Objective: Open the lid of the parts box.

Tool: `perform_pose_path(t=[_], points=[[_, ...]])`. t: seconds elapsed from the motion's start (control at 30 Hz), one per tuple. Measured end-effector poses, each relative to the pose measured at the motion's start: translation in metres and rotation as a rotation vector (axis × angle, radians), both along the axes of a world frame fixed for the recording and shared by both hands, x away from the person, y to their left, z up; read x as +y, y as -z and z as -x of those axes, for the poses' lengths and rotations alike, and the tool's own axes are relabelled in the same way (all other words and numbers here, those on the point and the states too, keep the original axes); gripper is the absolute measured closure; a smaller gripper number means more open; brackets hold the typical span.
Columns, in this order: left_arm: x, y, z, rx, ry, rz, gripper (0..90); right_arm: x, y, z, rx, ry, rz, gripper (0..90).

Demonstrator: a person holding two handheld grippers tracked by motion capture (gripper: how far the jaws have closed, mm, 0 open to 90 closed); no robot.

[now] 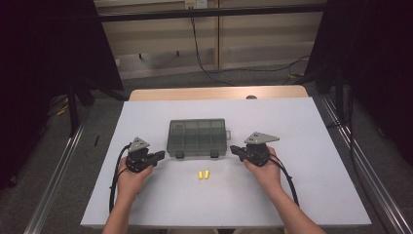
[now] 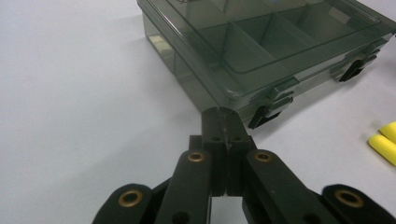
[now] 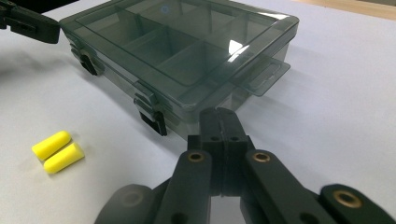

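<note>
A smoky transparent compartment box (image 1: 197,138) lies closed in the middle of the white table, its two latches facing the person. Two yellow earplugs (image 1: 203,174) lie side by side just in front of it. My left gripper (image 1: 160,156) rests on the table at the box's front left corner, jaws pressed together with nothing between them; in the left gripper view its tip (image 2: 222,117) points at the box (image 2: 261,51) near a latch. My right gripper (image 1: 234,150) sits at the front right corner, also shut and empty (image 3: 221,116), beside the box (image 3: 187,51) and the earplugs (image 3: 58,151).
The white table top (image 1: 311,161) has free room on both sides of the box. Beyond the far edge, a wooden board (image 1: 214,92) and cables on the floor. Dark curtains and metal rails flank the table.
</note>
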State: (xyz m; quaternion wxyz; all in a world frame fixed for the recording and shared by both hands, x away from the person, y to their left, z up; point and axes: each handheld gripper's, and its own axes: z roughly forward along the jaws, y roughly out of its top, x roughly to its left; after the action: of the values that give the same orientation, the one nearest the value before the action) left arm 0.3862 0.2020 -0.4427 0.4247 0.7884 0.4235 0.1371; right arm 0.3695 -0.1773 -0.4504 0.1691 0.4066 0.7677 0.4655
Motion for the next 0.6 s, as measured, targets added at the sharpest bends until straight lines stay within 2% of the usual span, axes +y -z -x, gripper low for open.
perform_pose_path(t=[0.33, 0.53, 0.6], points=[[-0.0022, 0.0030, -0.0020, 0.010, 0.007, 0.001, 90.0, 0.0040, 0.0056, -0.0019, 0.023, -0.038, 0.016, 90.0], [-0.0023, 0.0026, -0.0024, 0.003, 0.006, -0.001, 90.0, 0.0047, 0.0060, -0.0022, 0.014, -0.033, 0.023, 90.0], [-0.0023, 0.0025, -0.0025, 0.002, 0.007, -0.004, 90.0, 0.0053, 0.0067, -0.0022, 0.024, -0.034, 0.026, 90.0]])
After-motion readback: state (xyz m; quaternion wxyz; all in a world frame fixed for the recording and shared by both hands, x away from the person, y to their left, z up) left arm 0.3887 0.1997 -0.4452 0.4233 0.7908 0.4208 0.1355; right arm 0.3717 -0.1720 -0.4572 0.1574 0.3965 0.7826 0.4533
